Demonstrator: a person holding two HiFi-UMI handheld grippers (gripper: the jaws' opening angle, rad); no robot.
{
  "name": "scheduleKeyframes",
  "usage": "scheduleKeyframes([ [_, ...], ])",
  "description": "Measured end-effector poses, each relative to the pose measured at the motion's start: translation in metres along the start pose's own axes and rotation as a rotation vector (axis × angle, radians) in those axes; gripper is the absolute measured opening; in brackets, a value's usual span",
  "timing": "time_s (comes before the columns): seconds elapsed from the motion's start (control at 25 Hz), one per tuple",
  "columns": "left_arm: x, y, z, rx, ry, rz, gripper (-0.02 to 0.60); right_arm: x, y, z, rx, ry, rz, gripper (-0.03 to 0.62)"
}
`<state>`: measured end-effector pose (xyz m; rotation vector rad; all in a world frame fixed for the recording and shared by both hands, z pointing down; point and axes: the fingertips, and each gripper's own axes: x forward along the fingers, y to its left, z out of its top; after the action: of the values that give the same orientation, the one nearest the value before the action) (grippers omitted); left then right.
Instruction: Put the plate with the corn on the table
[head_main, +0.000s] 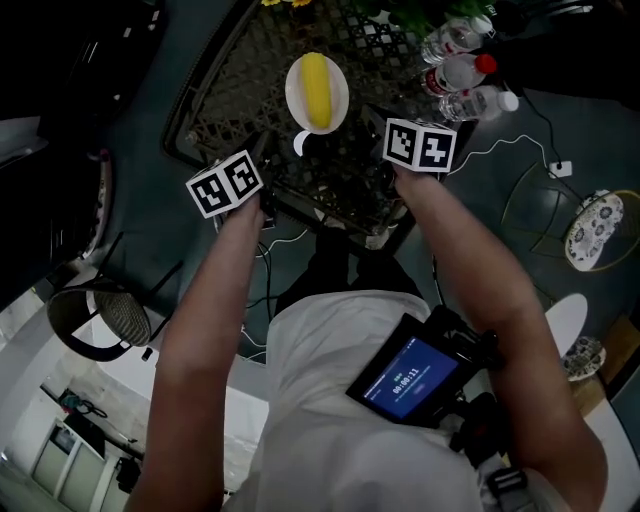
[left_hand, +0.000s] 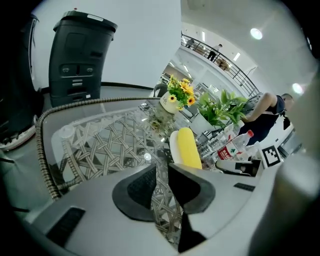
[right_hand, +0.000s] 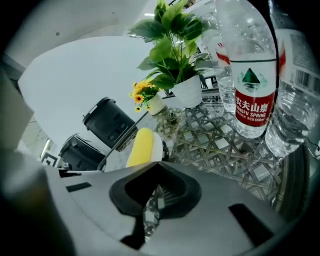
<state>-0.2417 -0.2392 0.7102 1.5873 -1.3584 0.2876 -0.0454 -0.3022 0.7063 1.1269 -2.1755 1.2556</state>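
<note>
Glass-topped wicker lattice desk (head_main: 230, 80) has the round white plate (head_main: 298, 85) with the yellow corn cob (head_main: 317, 90) sitting on it. Your left claw (left_hand: 160, 172) and right claw (right_hand: 155, 187) are both cracked slightly apart, gripping nothing.

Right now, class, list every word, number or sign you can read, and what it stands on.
"农夫山泉": red label of the bottle.
"NONGFU SPRING": same label.
"550ml": same label.
Screen at the person's waist: digits too small to read.
Second bottle: print too blurred to read.
</note>
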Motion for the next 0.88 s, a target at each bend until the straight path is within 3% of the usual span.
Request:
scheduleKeyframes([
  [0.12,-0.014,-0.009,-0.004,0.012,-0.044,0.0,0.073,-0.012,0.007,-0.008,-0.018,0.0,0.045,0.008],
  [0.24,-0.031,-0.028,-0.005,0.046,-0.089,-0.012,0.008,-0.027,0.014,-0.013,-0.04,-0.01,0.081,0.008],
  [0.52,-0.07,-0.07,-0.037,0.107,-0.127,-0.072,0.008,-0.076,0.029,-0.032,-0.073,-0.027,0.12,0.008],
  [0.72,-0.094,-0.104,-0.064,0.102,-0.145,-0.159,0.008,-0.112,0.041,-0.044,-0.091,-0.035,0.163,0.008],
  [0.88,-0.115,-0.13,-0.074,0.182,-0.17,-0.193,0.007,-0.137,0.057,-0.05,-0.127,-0.042,0.215,0.008],
])
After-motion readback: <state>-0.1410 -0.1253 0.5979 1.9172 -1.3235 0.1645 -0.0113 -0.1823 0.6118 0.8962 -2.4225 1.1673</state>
